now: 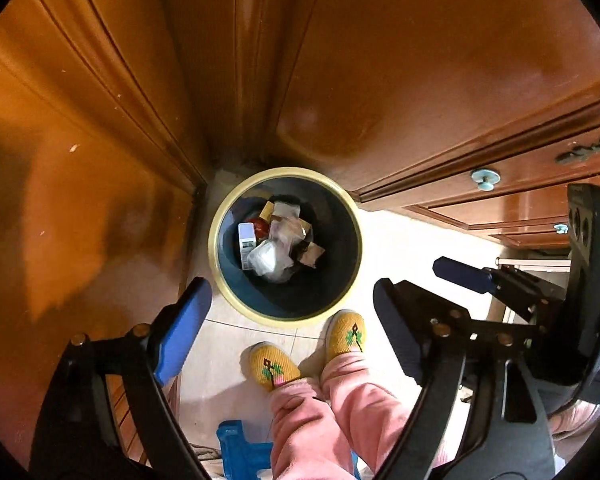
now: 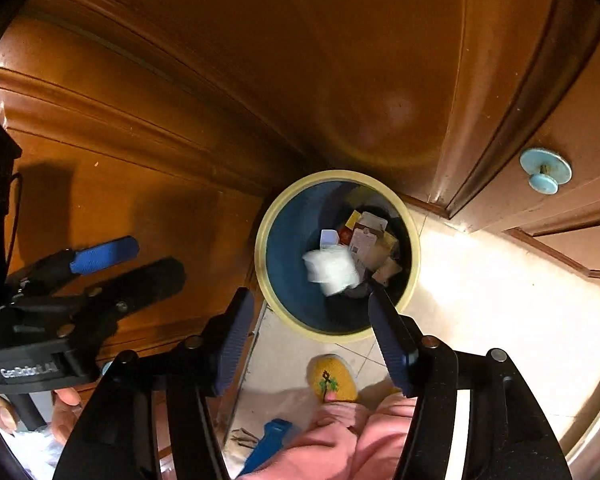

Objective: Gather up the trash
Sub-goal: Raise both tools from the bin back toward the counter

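So both hand-held grippers hang over the trash bin (image 1: 285, 246) on the floor in the cabinet corner. Left hand-held gripper (image 1: 292, 320) is spread wide, holding nothing. Right hand-held gripper (image 2: 312, 324) is spread too, with a blurry white wad (image 2: 331, 271) beyond it, over the bin's trash.

My two black plastic grippers, left (image 1: 288, 320) and right (image 2: 312, 328), carry ribbed blue finger pads (image 1: 182, 332) and brass-coloured screws (image 1: 140, 330), above my pink fleece trousers (image 1: 312, 420) and yellow knitted slippers (image 1: 346, 334).
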The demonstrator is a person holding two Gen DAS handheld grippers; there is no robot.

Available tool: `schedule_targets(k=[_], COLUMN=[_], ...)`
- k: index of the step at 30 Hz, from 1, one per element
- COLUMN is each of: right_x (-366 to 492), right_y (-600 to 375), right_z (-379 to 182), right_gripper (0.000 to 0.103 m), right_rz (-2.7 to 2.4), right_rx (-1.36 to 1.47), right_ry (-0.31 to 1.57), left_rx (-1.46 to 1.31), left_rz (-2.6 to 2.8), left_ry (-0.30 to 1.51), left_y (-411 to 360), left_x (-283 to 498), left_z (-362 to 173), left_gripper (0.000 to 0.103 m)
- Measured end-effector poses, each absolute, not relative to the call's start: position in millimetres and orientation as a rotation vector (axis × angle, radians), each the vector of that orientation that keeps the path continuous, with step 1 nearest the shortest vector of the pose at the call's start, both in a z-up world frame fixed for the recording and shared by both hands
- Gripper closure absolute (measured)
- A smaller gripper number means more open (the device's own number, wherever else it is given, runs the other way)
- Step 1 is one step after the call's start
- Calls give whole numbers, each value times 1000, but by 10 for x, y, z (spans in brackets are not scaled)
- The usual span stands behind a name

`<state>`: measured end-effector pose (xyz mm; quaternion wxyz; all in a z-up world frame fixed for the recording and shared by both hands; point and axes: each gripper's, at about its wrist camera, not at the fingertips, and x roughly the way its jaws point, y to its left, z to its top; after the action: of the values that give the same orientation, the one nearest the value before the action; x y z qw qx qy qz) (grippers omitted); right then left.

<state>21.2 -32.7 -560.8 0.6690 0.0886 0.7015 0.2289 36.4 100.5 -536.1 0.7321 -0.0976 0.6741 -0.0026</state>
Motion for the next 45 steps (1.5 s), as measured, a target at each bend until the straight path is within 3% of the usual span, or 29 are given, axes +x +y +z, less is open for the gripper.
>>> schedule_targets(k=[10, 20, 33, 38, 45], right_x=[293, 183, 287, 441, 1002], right_y=[-601, -1142, -1526, -1649, -1875], right_z=[-4898, -3380, -1262, -539, 38], right_gripper=[42, 42, 42, 42, 42], right_rz=[510, 478, 413, 377, 349], right_rx=[171, 192, 232, 233, 210], right_ry=[1584, 1496, 1152, 1040, 982], left_rx=[-302, -245, -100, -77, -60], left_rz=[-43, -130, -214, -251, -231], left_ry=[1397, 1233, 946, 878, 851], left_y=[836, 416, 73, 8, -58], left_x=[432, 514, 616, 771, 1297], left_z=[-4403, -2908, -807, -220, 188], left_gripper=[22, 21, 21, 19, 17])
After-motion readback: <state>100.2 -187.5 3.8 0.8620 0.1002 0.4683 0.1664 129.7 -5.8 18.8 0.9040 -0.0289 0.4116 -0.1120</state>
